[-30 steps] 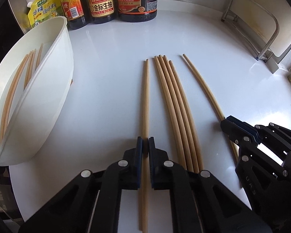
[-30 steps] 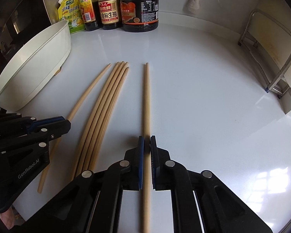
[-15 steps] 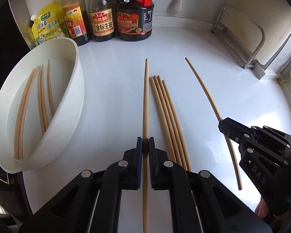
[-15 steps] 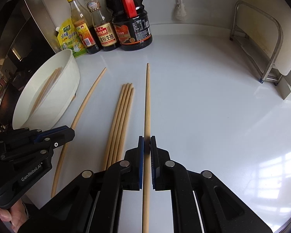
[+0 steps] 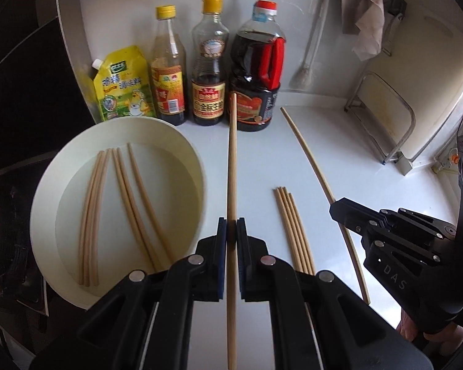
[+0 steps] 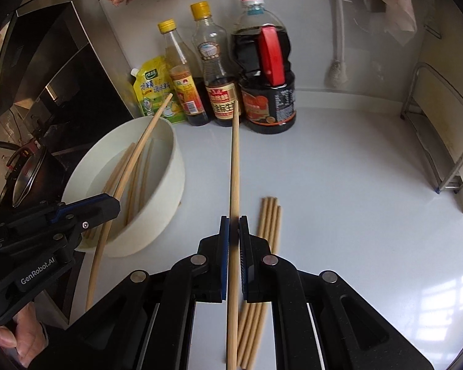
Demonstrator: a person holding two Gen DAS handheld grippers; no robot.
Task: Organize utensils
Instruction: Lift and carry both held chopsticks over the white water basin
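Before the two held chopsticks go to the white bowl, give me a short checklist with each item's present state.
1. Left gripper shut on its chopstick: ok.
2. Right gripper shut on its chopstick: ok.
3. Both held chopsticks lifted clear of the bundle of four chopsticks on the counter: ok.
4. White bowl has room beside the chopsticks already in it: ok.
5. Held chopstick tips clear of the sauce bottles: cannot tell; the tips overlap the bottles in both views.
6. Bowl sits steady on the counter: cannot tell.
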